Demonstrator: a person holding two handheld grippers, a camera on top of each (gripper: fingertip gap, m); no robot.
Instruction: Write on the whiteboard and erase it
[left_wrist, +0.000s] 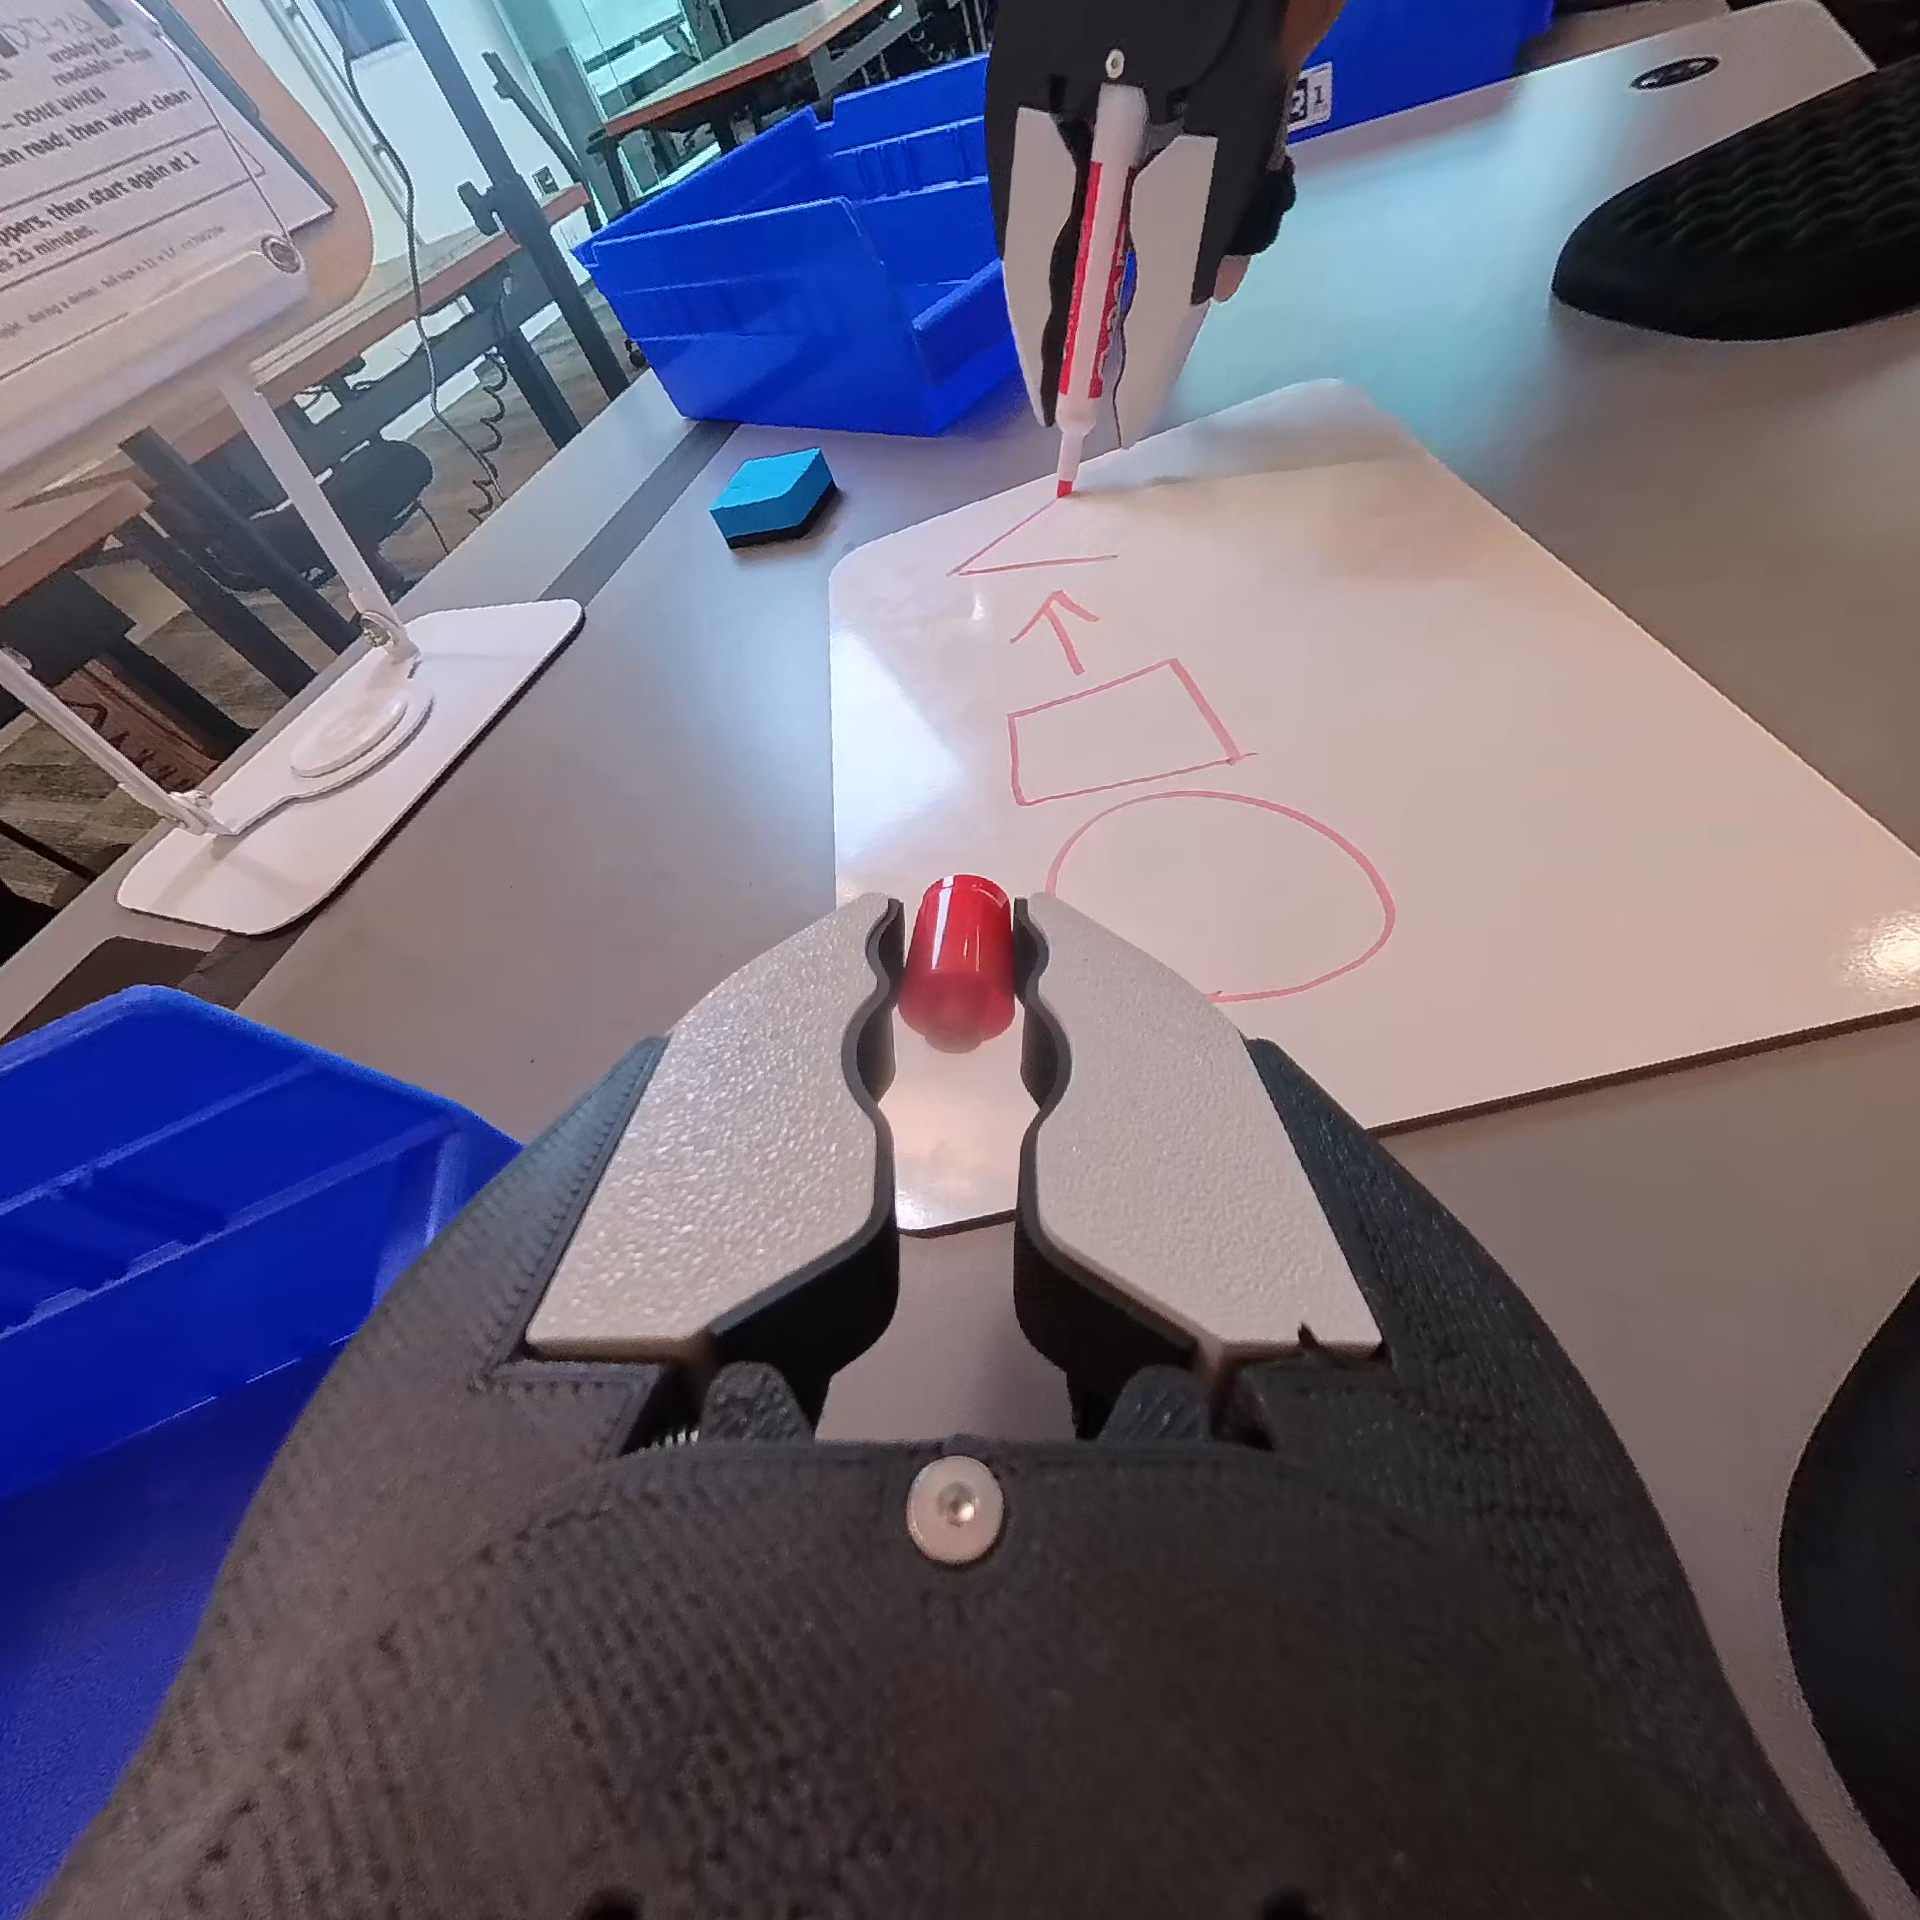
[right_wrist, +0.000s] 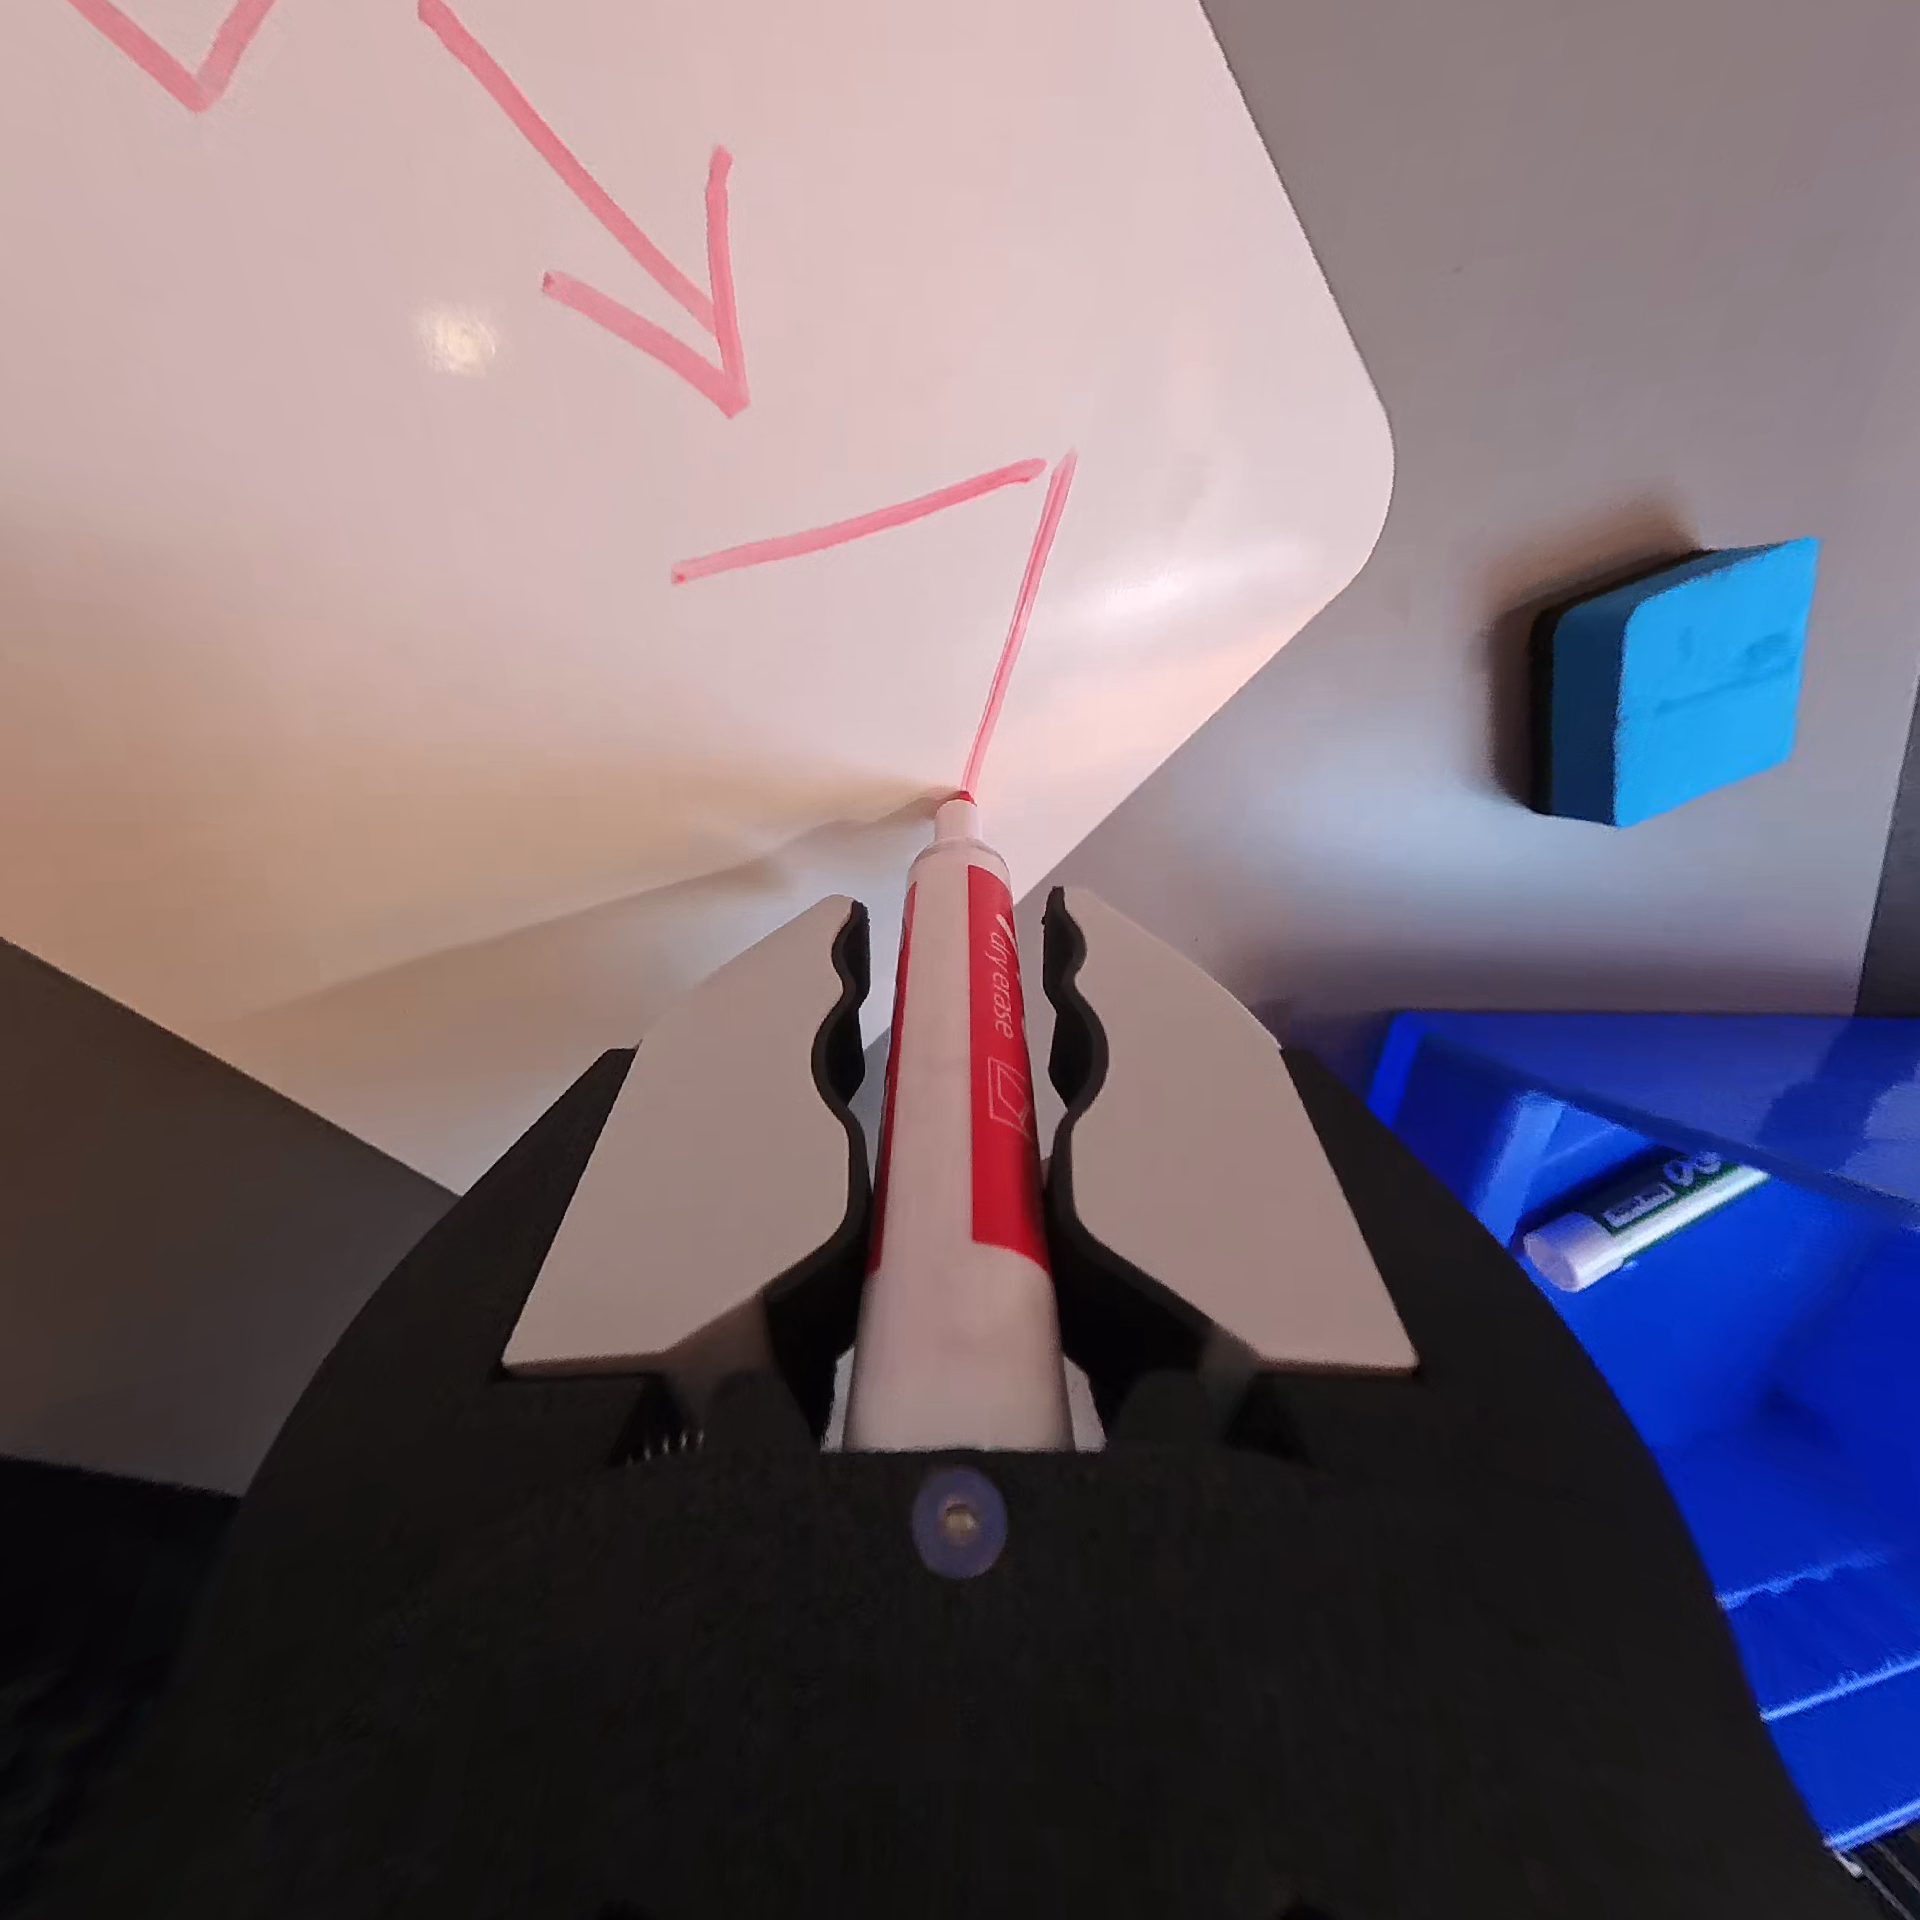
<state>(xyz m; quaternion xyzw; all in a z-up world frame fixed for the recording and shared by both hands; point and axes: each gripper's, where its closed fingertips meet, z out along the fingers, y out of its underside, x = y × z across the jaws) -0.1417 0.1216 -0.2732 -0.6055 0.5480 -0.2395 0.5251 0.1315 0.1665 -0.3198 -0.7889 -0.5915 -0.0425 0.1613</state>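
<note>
A white whiteboard (left_wrist: 1455, 727) lies flat on the grey table, with red shapes drawn on it: a circle, a four-sided box, an arrow and two sides of a triangle. My left gripper (left_wrist: 958, 914) is shut on the red marker cap (left_wrist: 956, 961) over the board's near corner. My right gripper (right_wrist: 954, 914) is shut on the red-and-white marker (right_wrist: 961, 1143), whose tip touches the whiteboard (right_wrist: 416, 623) at the end of a red line. The right gripper (left_wrist: 1091, 416) and marker (left_wrist: 1091, 281) also show in the left wrist view. A blue eraser (left_wrist: 774, 496) (right_wrist: 1673, 681) lies on the table beside the board.
A blue bin (left_wrist: 821, 281) stands behind the board; in the right wrist view the bin (right_wrist: 1714, 1351) holds a green-labelled marker (right_wrist: 1636, 1221). Another blue bin (left_wrist: 187, 1195) is at my near left. A white lamp base (left_wrist: 353, 748) stands left. Black mesh pads (left_wrist: 1766, 197) lie at right. Some 30 cm of space lies between my two pairs of fingers. Between my right fingertips and the blue eraser (left_wrist: 774, 496) there is roughly 15 cm. My right wrist view (right_wrist: 1656, 623) looks at it from another angle.
</note>
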